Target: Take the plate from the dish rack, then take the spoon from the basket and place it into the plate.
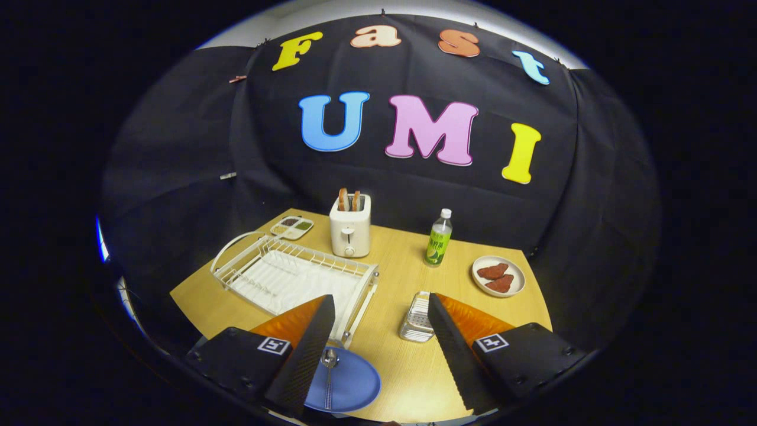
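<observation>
Blue plate bearing the spoon lies beside the wide-open, empty gripper's left finger.

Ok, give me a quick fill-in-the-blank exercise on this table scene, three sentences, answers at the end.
1. The spoon lies on the blue ____, next to the gripper's open fingers.
2. The toaster holds two slices of ____.
3. The green bottle stands between the toaster and a small plate holding two pieces of ____.

Missing words: plate; toast; meat
</observation>
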{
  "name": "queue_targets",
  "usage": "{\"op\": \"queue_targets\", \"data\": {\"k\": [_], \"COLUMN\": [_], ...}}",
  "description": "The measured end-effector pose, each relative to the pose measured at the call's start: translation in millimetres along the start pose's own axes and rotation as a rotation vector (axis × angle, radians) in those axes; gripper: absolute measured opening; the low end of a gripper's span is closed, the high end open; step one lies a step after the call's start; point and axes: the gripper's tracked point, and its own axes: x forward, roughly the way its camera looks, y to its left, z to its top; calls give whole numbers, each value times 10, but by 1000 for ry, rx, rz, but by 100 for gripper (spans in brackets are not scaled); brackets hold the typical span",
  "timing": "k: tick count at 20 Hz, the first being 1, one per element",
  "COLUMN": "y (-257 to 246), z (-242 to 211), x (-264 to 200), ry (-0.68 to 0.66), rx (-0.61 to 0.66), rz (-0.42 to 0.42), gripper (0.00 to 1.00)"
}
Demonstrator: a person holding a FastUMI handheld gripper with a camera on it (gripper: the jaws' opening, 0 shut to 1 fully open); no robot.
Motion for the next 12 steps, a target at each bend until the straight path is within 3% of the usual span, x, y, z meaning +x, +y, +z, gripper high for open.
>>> {"op": "queue_targets", "data": {"k": [7,12], "y": [-184,-229], "z": [775,970], "x": [-163,-269], "ry": [-193,-255], "rx": [-34,-22], "rz": [-88,-107], "gripper": [98,98]}}
